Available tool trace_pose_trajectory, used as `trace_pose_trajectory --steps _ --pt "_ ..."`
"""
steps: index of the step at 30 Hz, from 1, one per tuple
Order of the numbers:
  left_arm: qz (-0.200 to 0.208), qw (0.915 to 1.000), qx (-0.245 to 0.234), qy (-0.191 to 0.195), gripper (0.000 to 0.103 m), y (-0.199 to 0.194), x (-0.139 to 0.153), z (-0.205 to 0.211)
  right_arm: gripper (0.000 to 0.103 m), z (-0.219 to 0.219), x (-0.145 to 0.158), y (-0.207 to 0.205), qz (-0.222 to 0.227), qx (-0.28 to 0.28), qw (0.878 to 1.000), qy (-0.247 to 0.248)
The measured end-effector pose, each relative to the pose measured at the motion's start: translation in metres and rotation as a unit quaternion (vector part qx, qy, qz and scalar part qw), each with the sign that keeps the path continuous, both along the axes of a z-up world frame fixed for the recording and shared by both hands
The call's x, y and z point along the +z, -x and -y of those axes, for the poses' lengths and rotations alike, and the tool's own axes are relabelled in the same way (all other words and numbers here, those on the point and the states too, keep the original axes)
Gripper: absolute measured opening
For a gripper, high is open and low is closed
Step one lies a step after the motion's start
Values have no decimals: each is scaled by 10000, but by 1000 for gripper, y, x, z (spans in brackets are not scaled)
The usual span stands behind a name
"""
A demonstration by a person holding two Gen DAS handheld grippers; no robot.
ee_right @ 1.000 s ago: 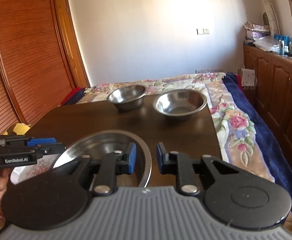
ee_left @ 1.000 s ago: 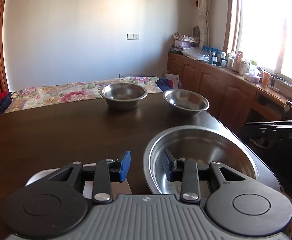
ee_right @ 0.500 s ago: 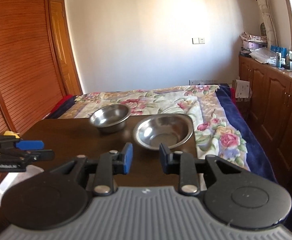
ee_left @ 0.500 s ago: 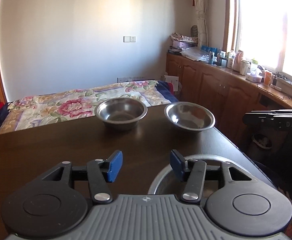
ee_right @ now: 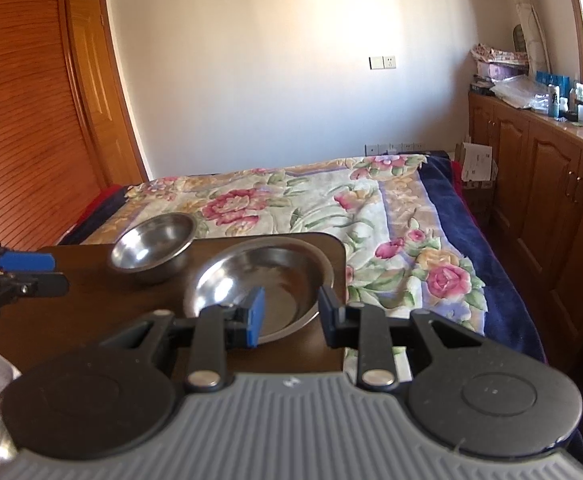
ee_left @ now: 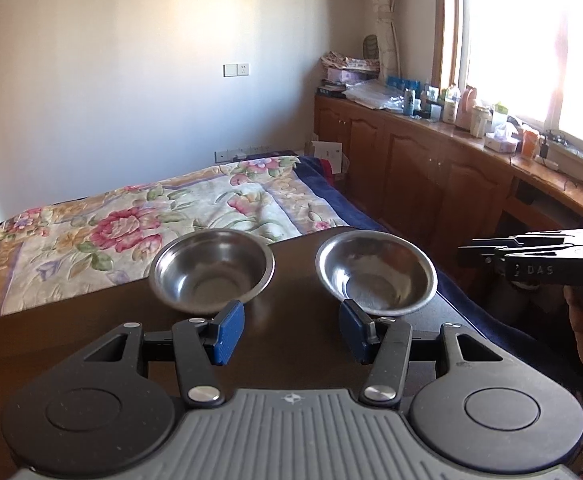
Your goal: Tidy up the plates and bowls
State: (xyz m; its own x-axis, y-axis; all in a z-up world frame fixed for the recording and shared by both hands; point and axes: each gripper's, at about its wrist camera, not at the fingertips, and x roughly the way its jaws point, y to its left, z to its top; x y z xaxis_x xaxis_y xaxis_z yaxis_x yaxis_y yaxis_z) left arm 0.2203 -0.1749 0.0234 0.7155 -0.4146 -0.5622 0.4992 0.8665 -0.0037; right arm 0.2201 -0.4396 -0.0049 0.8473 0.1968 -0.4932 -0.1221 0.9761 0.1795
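Both grippers were empty with jaws apart: the left gripper (ee_left: 291,334) had just been spreading wider with nothing between its pads, the right gripper (ee_right: 291,312) only a little. The deep steel bowl (ee_left: 211,270) sat just ahead-left of the left gripper, the shallow steel bowl (ee_right: 259,282) right in front of the right one on the surface (ee_left: 71,328). I'd straddle a rim squarely, since thin slick steel probably slips.
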Motion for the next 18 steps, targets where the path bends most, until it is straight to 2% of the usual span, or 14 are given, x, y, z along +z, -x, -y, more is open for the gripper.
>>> trace_pose_trajectory --steps 18 --pt "-435 9979 -365 -296 54 -60 -26 50 31 19 -26 -33 -301 56 9986 -430"
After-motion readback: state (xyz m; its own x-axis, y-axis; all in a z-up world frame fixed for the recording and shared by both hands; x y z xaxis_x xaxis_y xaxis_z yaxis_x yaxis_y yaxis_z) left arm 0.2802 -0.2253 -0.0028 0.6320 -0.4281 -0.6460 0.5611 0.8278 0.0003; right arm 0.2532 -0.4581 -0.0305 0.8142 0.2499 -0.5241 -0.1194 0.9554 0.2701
